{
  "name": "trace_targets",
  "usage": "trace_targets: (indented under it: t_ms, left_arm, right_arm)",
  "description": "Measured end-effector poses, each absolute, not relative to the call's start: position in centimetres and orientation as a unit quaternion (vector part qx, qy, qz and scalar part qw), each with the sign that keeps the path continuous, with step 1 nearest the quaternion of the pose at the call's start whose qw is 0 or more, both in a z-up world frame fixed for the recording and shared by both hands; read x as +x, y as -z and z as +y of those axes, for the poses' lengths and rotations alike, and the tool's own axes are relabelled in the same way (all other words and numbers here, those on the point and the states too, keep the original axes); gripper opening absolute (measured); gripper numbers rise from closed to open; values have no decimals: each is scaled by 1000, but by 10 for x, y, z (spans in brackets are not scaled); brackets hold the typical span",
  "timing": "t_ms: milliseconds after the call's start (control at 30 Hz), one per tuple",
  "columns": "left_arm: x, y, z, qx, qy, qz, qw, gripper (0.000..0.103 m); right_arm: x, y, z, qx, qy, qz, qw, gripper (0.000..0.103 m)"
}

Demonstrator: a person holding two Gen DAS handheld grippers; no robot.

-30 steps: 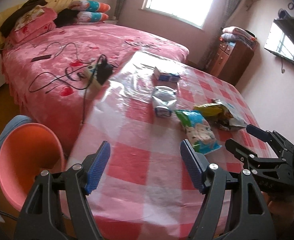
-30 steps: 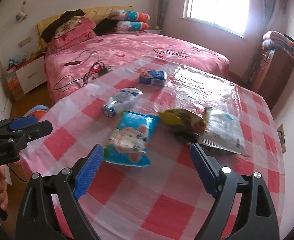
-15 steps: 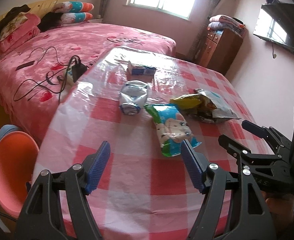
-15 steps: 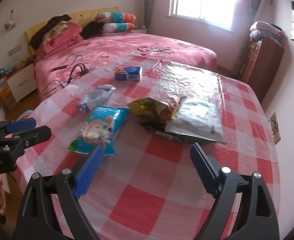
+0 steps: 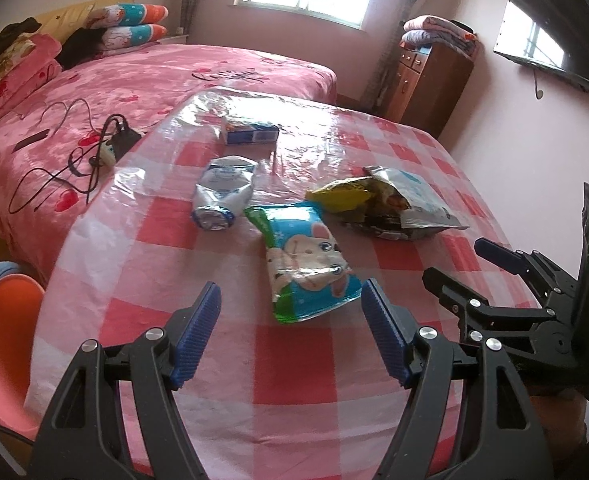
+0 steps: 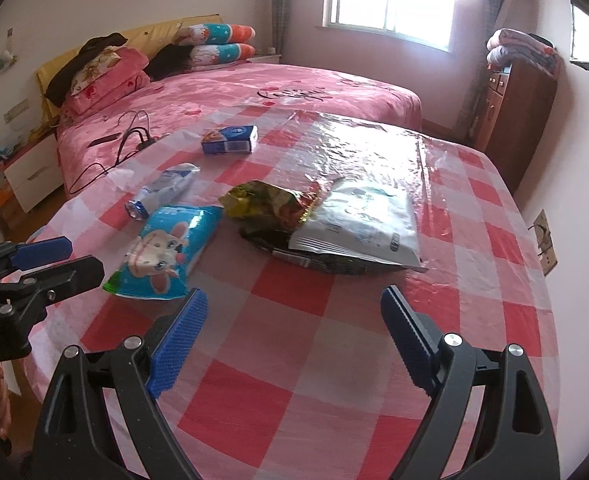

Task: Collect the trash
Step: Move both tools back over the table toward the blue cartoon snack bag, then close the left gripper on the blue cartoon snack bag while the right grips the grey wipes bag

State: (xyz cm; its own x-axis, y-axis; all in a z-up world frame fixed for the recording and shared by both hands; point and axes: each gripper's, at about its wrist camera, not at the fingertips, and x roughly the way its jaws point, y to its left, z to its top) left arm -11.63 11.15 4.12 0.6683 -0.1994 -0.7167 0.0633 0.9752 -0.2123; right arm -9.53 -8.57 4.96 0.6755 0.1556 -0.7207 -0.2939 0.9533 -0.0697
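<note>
left gripper [image 5: 290, 332]: jaws apart, over near worktop edge
right gripper [image 6: 294, 336]: jaws apart, empty
blue cartoon-print snack bag [image 5: 306, 264]: flat on red-checked plastic-covered worktop [image 5: 254, 384], just ahead of left gripper
silver foil pouch [image 6: 358, 224]: mid-worktop, lying on crumpled yellow wrapper [image 6: 262, 200]

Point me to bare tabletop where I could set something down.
Free: the near checks between the left tongs, right tongs and blue bag; the right side beyond the silver bag; the glossy far end past the box. Crowded: the middle, where bottle, blue bag, yellow bag and silver bag cluster.
</note>
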Motion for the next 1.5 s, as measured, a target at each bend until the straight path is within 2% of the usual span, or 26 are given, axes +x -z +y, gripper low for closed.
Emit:
trace_targets:
  t_ms: [1267,1500]
  left_arm:
    - [-48,-3,87,-109,79,442,887,73]
    - [-43,-3,86,-114,81,438,888,73]
  right_arm:
    - [-61,-28,-117,-72,-91,411,904,88]
    - [-52,-28,-126,-39,-102,422,900,88]
